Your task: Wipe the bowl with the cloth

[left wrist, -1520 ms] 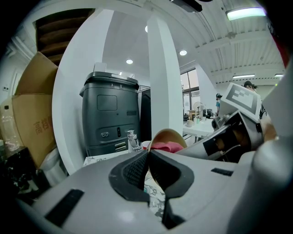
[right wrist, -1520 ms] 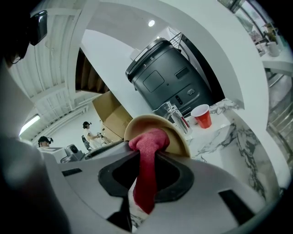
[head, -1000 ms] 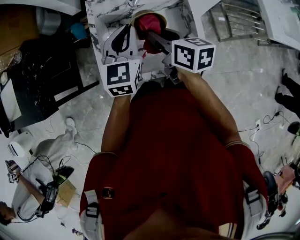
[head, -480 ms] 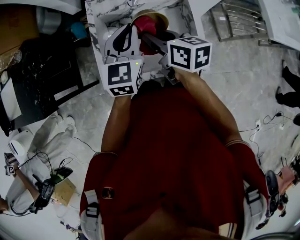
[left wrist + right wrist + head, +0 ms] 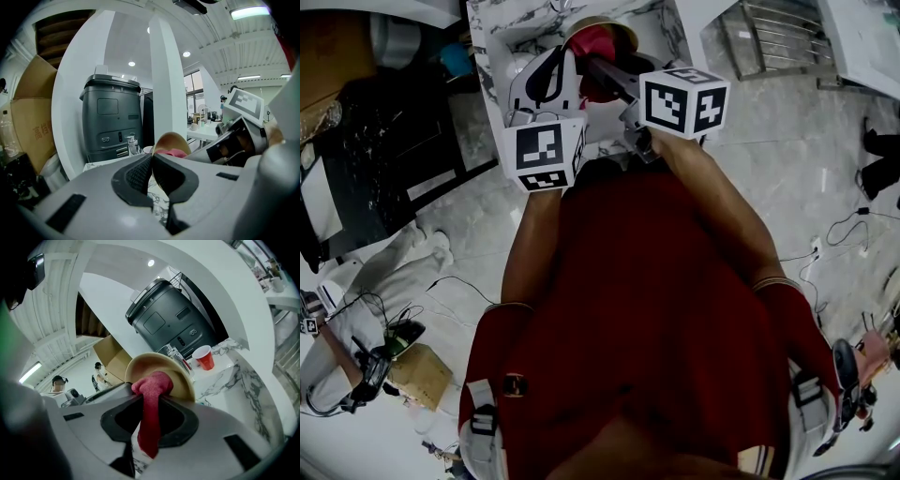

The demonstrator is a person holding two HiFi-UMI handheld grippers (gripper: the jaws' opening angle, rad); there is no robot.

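Red cloth [image 5: 151, 420], soft and nappy, is bunched into a wad and clamped tight between the jaws of the right gripper [image 5: 151, 401], with a tail hanging towards the lower centre of the right gripper view. The wad is pushed against the inside of the tan bowl [image 5: 183, 377], just above it in mid-frame. That bowl is tipped up on edge, its opening facing the right gripper, over the marble counter [image 5: 236, 376], with a red cup [image 5: 205, 357] standing behind it at the right. Over to the left gripper [image 5: 151, 158]: the jaws are drawn nearly together and the bowl's thin wall appears to run down between the pads, so I read it as pinched by the rim (the tilt bears that out, since nothing else props it). In the head view, bowl and cloth sit at the top centre, just beyond both grippers. On handling, the bowl looks light, stiff and smooth, and is likely to swivel in a rim pinch when pushed. The hold wants to sit deep on the rim, bracing against the wiping pressure. The cloth is limp and grips well, and is best taken at the bunch so a firm pad leads.
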